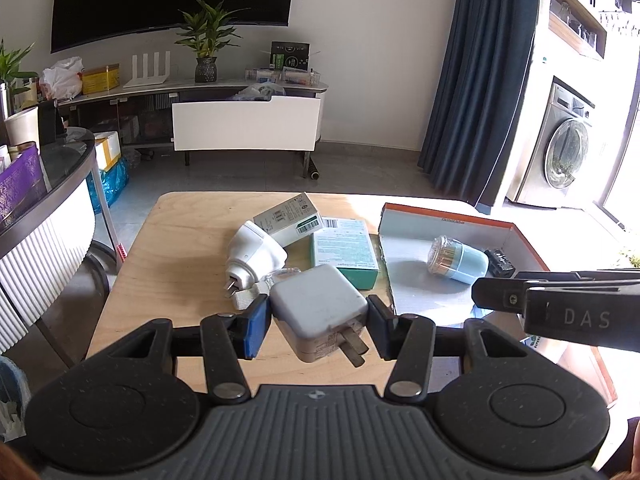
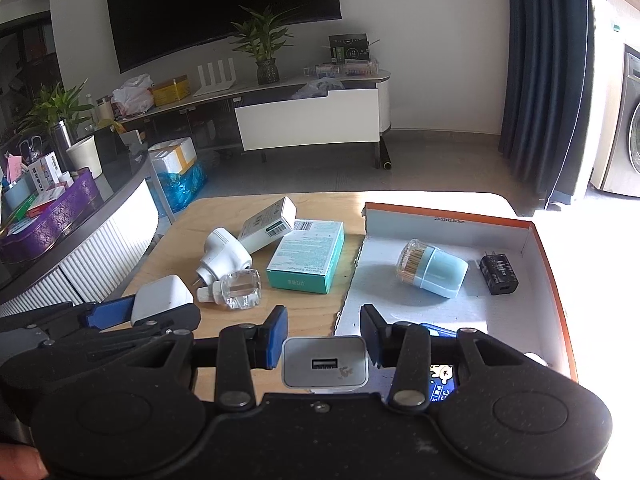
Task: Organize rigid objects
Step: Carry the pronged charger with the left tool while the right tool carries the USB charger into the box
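My left gripper (image 1: pixel 318 330) is shut on a pale grey wall charger (image 1: pixel 316 304), prongs toward the camera, above the wooden table (image 1: pixel 172 264). My right gripper (image 2: pixel 323 320) is shut on a grey USB charger (image 2: pixel 324 362), port toward the camera, at the near left edge of an orange-rimmed cardboard box (image 2: pixel 448 216). In that box lie a blue toothpick holder (image 2: pixel 434 268) on its side and a black adapter (image 2: pixel 498 274). The left gripper (image 2: pixel 148 312) with its charger (image 2: pixel 160 298) shows at the left of the right wrist view.
On the table lie a teal box (image 2: pixel 308 258), a white box (image 2: pixel 268 226) leaning on it, a white plug-in device (image 2: pixel 224 256) and a clear bottle (image 2: pixel 240 290). A dark curved counter (image 2: pixel 120 196) with a purple box stands left.
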Demonstrator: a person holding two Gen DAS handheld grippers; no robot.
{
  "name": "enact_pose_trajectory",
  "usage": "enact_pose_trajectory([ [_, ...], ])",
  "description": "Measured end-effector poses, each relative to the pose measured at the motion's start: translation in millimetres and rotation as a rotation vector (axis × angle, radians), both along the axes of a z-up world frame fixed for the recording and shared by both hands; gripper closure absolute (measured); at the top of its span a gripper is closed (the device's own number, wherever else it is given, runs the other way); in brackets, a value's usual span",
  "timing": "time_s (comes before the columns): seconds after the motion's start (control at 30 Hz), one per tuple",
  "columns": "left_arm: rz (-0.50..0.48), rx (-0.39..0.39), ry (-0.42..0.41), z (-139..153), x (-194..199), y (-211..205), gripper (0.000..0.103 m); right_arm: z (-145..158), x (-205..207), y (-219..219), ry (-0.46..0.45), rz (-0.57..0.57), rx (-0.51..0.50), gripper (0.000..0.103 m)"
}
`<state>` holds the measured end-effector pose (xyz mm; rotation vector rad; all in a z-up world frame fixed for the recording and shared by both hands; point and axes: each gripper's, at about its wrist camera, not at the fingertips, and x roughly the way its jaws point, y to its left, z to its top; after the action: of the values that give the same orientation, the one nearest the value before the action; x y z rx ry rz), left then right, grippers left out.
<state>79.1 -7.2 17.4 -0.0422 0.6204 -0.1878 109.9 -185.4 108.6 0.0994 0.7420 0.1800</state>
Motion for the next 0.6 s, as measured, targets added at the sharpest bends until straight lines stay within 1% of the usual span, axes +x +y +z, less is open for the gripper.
enact_pose_trajectory([
  [0.6,-0.127,0.025,-0.006,-1,11,-55,0.051,1,-7,-58,-0.007,-0.133,0.019,0.053],
])
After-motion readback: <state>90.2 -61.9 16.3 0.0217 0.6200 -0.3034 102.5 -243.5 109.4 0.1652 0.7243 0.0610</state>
